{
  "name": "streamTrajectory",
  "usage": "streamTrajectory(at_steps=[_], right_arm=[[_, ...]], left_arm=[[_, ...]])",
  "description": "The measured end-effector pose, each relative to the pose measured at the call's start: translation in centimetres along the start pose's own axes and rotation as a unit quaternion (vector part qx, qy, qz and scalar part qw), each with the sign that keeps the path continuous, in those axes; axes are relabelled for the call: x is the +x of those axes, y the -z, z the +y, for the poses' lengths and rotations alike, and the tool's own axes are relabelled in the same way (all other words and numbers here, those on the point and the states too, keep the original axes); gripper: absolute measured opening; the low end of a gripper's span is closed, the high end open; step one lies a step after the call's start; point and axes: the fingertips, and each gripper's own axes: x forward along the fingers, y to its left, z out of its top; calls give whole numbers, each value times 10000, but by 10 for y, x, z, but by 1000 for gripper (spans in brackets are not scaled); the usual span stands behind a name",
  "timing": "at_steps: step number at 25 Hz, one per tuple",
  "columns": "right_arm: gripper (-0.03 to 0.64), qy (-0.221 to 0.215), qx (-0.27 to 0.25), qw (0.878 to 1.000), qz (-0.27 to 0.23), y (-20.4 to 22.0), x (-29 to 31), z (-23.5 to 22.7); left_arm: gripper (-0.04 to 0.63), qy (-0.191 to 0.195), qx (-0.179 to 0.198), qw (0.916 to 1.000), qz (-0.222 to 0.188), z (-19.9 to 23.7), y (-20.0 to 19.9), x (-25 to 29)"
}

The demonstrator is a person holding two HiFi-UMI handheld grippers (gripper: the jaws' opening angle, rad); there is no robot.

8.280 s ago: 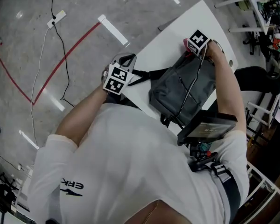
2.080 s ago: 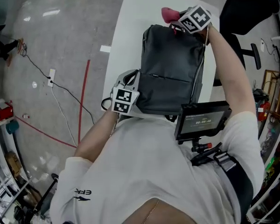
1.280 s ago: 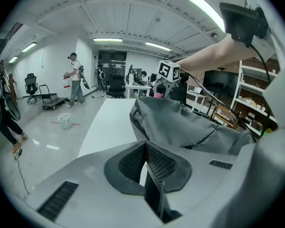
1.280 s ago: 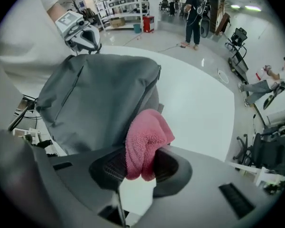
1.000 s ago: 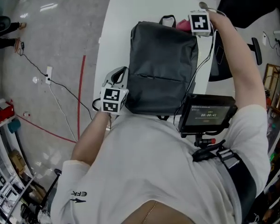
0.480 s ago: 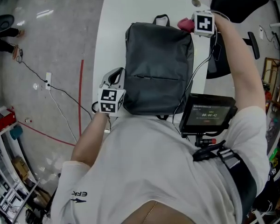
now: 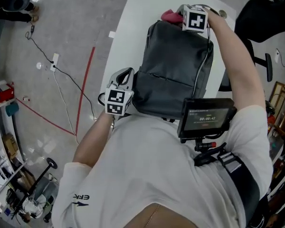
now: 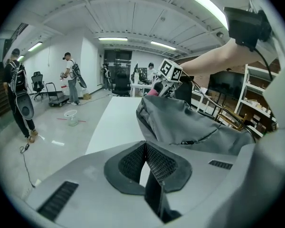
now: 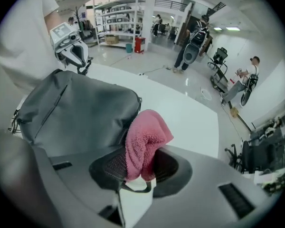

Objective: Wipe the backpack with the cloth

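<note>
At the backpack (image 7: 175, 70) top, right gripper (image 7: 179, 16) fingers pinch the cloth (image 9: 145, 137); left gripper (image 8: 146, 148) fingers closed, empty. I'd press flat, drag long overlapping strokes.

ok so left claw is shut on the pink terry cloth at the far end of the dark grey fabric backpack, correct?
Wrong claw: the right claw is shut on the pink terry cloth at the far end of the dark grey fabric backpack, as the right gripper view shows. The left claw is shut on nothing.
</note>
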Motion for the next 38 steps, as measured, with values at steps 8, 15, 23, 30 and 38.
streamTrajectory(at_steps=[8, 15, 23, 30, 38], right_arm=[[114, -402, -616, 9963, 438, -7, 19, 1], [114, -755, -501, 9893, 1139, 43, 18, 23], [114, -1124, 282, 9742, 1936, 143, -5, 72], [114, -664, 1165, 9840, 1173, 145, -24, 102], [114, -97, 1645, 9811, 1015, 158, -18, 116]], left_arm=[[3, -254, -220, 9994, 43, 23, 13, -10], [3, -21, -118, 9999, 44, 33, 13, 1], [3, 117, 24, 9999, 97, 23, 11, 12], [3, 157, 131, 9997, 111, 13, 4, 2], [3, 97, 102, 9999, 97, 24, 8, 17]])
